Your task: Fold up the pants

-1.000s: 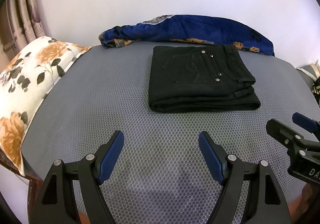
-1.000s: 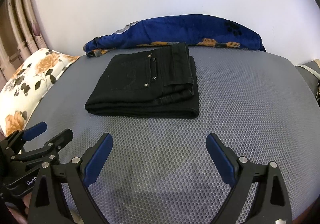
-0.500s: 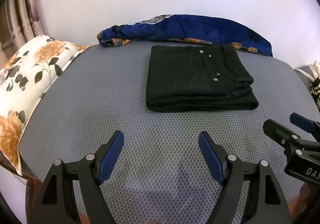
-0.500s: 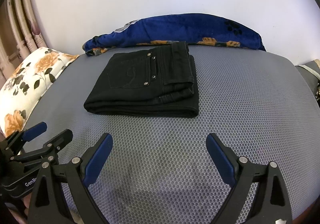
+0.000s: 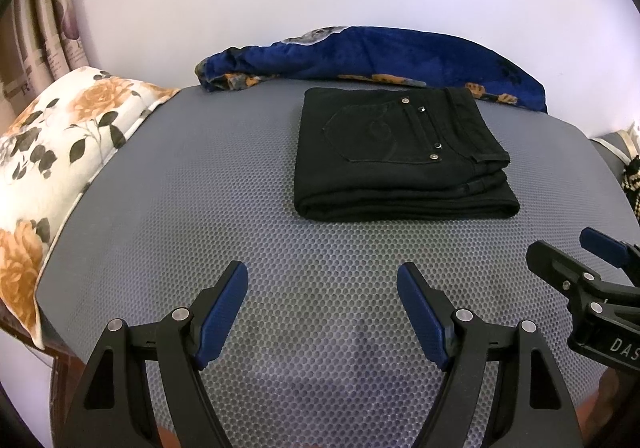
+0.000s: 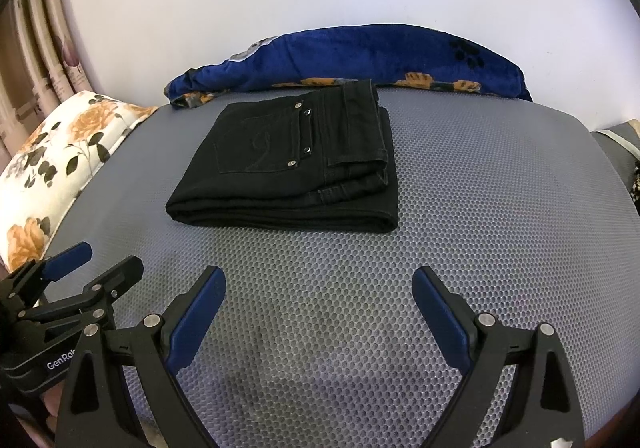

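Observation:
Black pants lie folded into a compact rectangle on the grey mesh surface, back pocket up; they also show in the right wrist view. My left gripper is open and empty, held above the surface in front of the pants. My right gripper is open and empty, also in front of the pants and apart from them. Each gripper shows at the side of the other's view: the right one and the left one.
A blue floral blanket lies bunched along the far edge behind the pants. A white pillow with orange flowers sits at the left edge. A white wall stands behind, curtains at far left. The surface's near edge lies just below the grippers.
Both grippers stay open and empty. The views shift slightly; the pants sit a little lower and nearer in the left wrist view. The pants have not moved.

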The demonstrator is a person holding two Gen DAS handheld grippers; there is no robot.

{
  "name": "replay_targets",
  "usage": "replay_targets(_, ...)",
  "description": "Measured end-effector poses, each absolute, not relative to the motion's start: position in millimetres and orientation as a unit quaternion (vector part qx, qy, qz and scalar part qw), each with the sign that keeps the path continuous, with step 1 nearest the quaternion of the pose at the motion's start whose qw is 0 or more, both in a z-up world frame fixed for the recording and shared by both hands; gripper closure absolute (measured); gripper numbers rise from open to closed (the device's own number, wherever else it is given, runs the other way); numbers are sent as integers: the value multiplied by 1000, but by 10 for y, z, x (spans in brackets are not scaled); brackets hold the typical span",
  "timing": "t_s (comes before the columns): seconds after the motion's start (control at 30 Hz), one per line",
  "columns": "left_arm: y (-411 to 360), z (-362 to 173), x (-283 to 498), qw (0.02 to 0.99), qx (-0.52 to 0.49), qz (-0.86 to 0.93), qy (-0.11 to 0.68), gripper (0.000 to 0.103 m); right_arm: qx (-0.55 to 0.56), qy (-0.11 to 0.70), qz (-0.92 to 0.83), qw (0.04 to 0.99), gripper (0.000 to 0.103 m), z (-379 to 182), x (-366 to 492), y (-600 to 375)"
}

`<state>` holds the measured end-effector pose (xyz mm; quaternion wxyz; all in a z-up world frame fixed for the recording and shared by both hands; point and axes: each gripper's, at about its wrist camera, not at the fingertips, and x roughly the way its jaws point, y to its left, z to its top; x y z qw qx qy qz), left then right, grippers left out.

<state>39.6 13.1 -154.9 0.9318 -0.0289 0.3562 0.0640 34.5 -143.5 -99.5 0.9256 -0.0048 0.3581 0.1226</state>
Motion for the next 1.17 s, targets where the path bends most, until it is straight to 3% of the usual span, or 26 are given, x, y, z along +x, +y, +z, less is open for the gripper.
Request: replay_targets(1.17,168,-1595,471,928,-31,58,368,26,-16,359,122,925,10,-1000,391,-1369)
